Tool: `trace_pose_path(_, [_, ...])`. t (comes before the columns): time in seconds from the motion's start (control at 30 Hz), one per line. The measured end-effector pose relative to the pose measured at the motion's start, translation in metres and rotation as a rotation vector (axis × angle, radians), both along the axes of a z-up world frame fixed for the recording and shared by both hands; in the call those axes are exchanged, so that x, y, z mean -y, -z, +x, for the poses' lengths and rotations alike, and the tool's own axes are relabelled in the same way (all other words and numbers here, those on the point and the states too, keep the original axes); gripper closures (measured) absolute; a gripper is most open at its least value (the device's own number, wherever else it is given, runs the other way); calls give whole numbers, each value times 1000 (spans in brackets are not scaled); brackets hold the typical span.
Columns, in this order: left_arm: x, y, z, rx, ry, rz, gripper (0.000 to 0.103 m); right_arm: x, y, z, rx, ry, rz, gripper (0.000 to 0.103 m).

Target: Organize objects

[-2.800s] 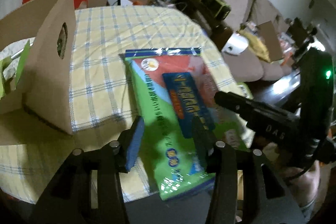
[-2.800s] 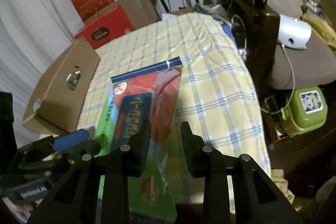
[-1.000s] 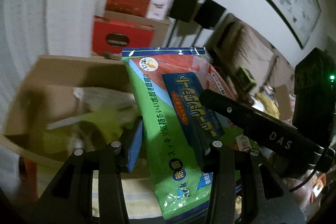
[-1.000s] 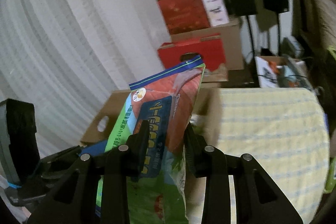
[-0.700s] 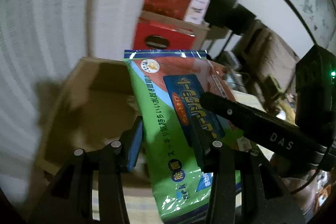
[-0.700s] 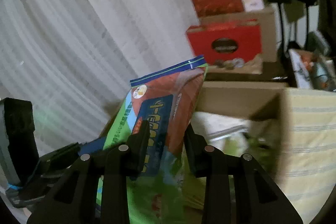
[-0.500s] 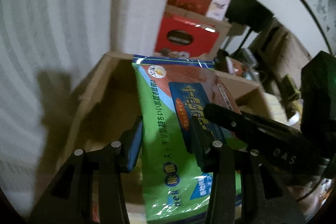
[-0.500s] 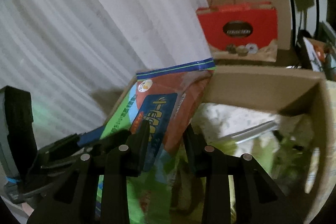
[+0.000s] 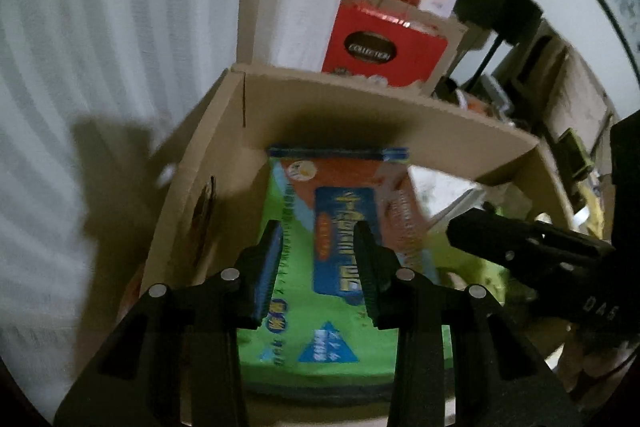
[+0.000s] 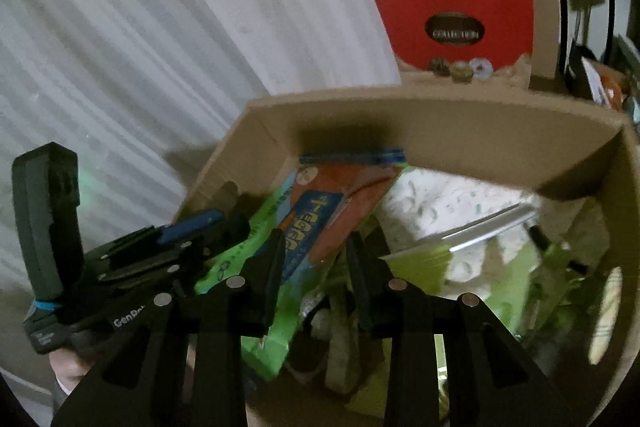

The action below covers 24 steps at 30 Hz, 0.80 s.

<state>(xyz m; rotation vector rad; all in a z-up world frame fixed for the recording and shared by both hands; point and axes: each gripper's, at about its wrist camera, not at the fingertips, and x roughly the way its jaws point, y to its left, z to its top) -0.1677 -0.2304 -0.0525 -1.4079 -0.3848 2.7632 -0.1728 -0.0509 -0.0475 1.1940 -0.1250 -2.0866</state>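
both grippers (image 9: 318, 251) (image 10: 314, 259) pinch the green packet (image 9: 316, 307).

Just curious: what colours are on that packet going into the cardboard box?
The packet is bright green, with a red-orange top and a blue label; clearest in the left wrist view.

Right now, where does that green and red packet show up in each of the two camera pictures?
Left wrist: packet centre, between this gripper's fingers, inside the cardboard box.
Right wrist: packet centre-left, in the box's left corner.
Shared landmark: red gift box behind.
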Motion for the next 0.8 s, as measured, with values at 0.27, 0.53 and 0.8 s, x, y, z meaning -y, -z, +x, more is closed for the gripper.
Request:
trace_pose_path(0.27, [-22, -40, 22, -63, -7, -21, 39, -28, -39, 28, -120, 7, 28, 61])
trace_pose_path(0.53, [-48, -61, 51, -109, 6, -69, 34, -67, -44, 52, -178, 51, 73, 40])
trace_pose_path(0.8, [-82, -70, 93, -190, 34, -85, 20, -124, -44, 83, -261, 137, 148, 19])
